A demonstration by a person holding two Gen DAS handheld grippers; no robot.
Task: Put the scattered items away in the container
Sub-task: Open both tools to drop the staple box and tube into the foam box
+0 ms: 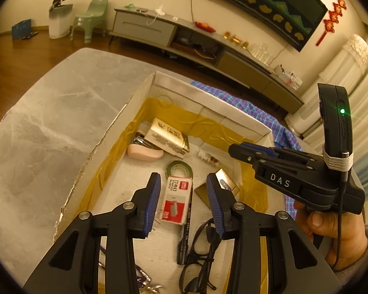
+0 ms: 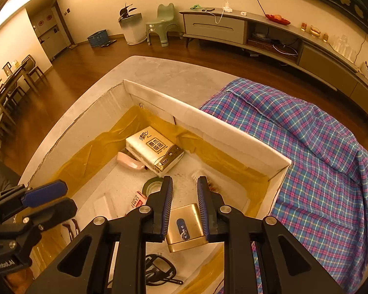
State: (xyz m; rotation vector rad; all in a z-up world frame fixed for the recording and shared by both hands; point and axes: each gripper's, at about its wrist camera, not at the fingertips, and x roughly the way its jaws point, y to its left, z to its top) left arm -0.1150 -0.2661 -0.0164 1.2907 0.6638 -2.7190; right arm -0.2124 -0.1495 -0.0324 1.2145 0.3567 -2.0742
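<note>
A white cardboard box [image 1: 233, 120] [image 2: 208, 125] lined with yellow tape stands on the grey table. Inside lie a tissue pack [image 1: 168, 138] [image 2: 154, 149], a pink case [image 1: 144, 153], a green tape roll [image 1: 179, 169], a red-and-white staples box [image 1: 175, 199], a black marker [image 1: 185, 240], black glasses [image 1: 201, 252] and a gold tin [image 2: 186, 227]. My left gripper [image 1: 184, 203] is open and empty over the staples box. My right gripper [image 2: 184, 208] hovers open over the gold tin, which lies loose between the fingers; it also shows in the left wrist view [image 1: 235, 149].
A plaid cloth [image 2: 319, 161] lies on the table right of the box. Bare grey tabletop [image 1: 49, 122] stretches to the left. Keys [image 1: 144, 281] lie at the box's near end. A TV cabinet [image 2: 233, 27] stands along the far wall.
</note>
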